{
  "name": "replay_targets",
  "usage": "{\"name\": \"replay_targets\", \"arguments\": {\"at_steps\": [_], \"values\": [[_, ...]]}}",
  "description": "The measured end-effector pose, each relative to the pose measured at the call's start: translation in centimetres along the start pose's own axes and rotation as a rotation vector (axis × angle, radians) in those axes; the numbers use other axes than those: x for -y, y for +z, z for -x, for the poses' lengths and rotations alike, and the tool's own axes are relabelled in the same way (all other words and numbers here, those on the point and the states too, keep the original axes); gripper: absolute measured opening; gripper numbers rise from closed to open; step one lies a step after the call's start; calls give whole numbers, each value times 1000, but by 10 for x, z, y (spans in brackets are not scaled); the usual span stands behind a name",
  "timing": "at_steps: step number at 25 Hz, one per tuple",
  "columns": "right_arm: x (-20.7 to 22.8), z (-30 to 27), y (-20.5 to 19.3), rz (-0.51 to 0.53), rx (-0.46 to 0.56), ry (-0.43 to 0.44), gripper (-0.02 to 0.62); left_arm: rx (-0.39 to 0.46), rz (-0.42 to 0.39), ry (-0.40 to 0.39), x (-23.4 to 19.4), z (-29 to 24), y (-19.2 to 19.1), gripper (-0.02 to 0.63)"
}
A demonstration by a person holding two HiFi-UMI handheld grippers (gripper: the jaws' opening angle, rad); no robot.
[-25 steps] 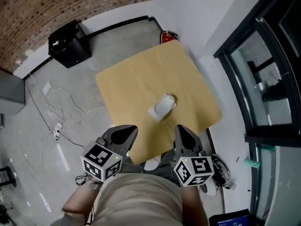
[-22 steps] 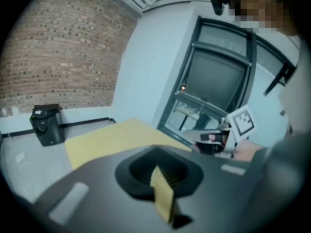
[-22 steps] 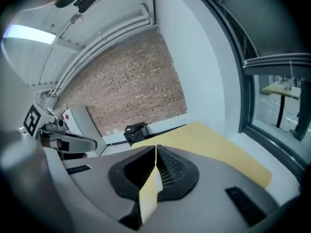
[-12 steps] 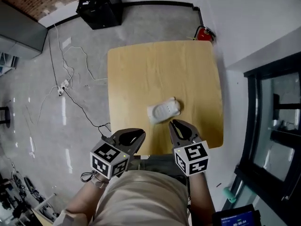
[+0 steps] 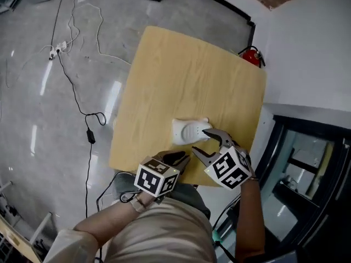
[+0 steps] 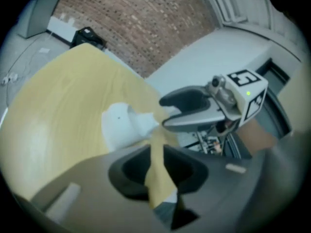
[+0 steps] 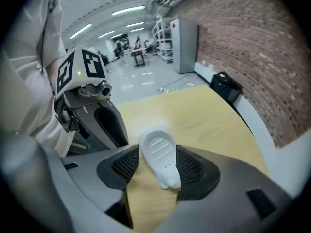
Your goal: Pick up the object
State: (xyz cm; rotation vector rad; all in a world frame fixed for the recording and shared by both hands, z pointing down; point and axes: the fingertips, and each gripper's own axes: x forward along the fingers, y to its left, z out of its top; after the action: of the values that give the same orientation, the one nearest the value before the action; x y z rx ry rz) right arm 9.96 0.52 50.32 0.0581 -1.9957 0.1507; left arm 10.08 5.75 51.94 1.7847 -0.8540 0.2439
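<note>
White plastic object lies on the wooden table, toward its near right corner. My right gripper is low over it, jaws opening and standing wide, the object between them. One pad looks to be against its side, but I cannot confirm contact. My left gripper hangs at the near table edge, just left of the right one. Its jaws are opening to a narrow gap with nothing between them.
</note>
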Motion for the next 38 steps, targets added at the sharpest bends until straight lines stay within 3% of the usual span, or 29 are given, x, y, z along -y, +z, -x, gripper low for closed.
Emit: {"name": "replay_targets", "arguments": {"at_steps": [4, 6, 9, 12, 15, 17, 20, 23, 25, 27, 28, 31, 35, 38], "values": [[34, -40, 3, 252, -262, 119, 215, 81, 262, 61, -27, -25, -16, 104], [43, -62, 3, 302, -360, 210, 215, 127, 384, 97, -41, -38, -21, 109], [39, -91, -4, 249, -420, 347, 215, 174, 473, 158, -64, -44, -19, 110], [28, -98, -4, 81, -397, 414, 212, 173, 468, 173, -81, -28, -13, 112], [9, -97, -1, -109, -335, 426, 213, 188, 410, 253, -113, 8, -5, 104], [-6, -102, 6, -243, -277, 418, 213, 170, 294, 326, -142, 35, 8, 100], [-35, -116, 29, -544, -116, 389, 213, 6, -17, 394, -181, 66, 25, 64], [-61, -131, 63, -952, 123, 352, 213, -86, -283, 401, -193, 79, 51, 32], [-72, -136, 80, -1167, 252, 333, 213, -168, -467, 399, -191, 78, 66, 5], [-70, -140, 83, -1264, 329, 254, 213, -278, -626, 378, -192, 73, 71, 5], [-68, -141, 79, -1269, 337, 206, 213, -333, -669, 349, -194, 70, 69, 6], [-58, -136, 63, -1268, 340, 122, 213, -418, -654, 241, -193, 72, 60, 44], [-36, -114, 46, -1388, 440, 81, 213, -387, -470, 85, -176, 84, 65, 103], [-31, -120, 43, -1382, 444, 120, 213, -365, -336, -16, -164, 75, 62, 117]]}}
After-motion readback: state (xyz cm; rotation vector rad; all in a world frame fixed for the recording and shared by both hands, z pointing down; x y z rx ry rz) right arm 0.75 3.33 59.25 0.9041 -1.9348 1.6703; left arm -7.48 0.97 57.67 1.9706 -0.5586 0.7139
